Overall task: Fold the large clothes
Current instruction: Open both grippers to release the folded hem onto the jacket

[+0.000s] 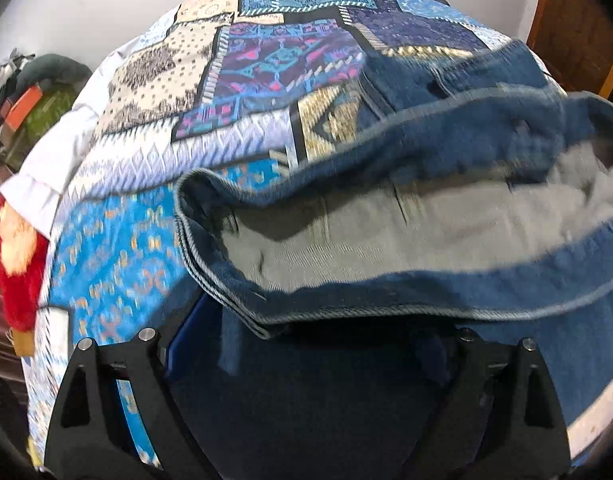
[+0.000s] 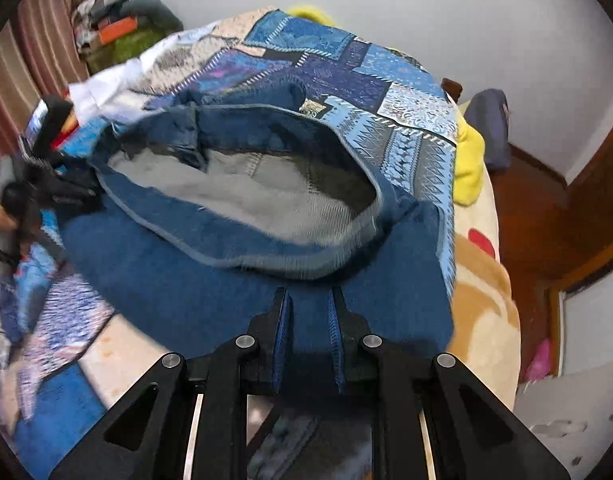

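The right gripper [image 2: 309,308] is clamped on the near edge of the jeans [image 2: 210,276], its black fingers [image 2: 280,320] pressing a fold of denim between them, blue overlock stitching showing along the pinched seam. The left gripper [image 1: 306,344] has its fingers spread wide, with dark denim filling the gap and hiding the tips; whether it pinches the cloth cannot be told from its own view. In the right wrist view it sits at the far left edge of the waistband, touching the fabric.

The jeans [image 1: 446,152] are thick mid-blue denim, held up at the waist so the opening gapes in an oval, the pale grey lining [image 2: 242,196] and a stitched hem visible inside. They hang over a bed covered with a patchwork bedspread [image 1: 242,64] of blue, purple and cream geometric prints. A white cloth [image 1: 58,152] lies at its left edge, and a yellow cloth [image 2: 468,160] at the right.
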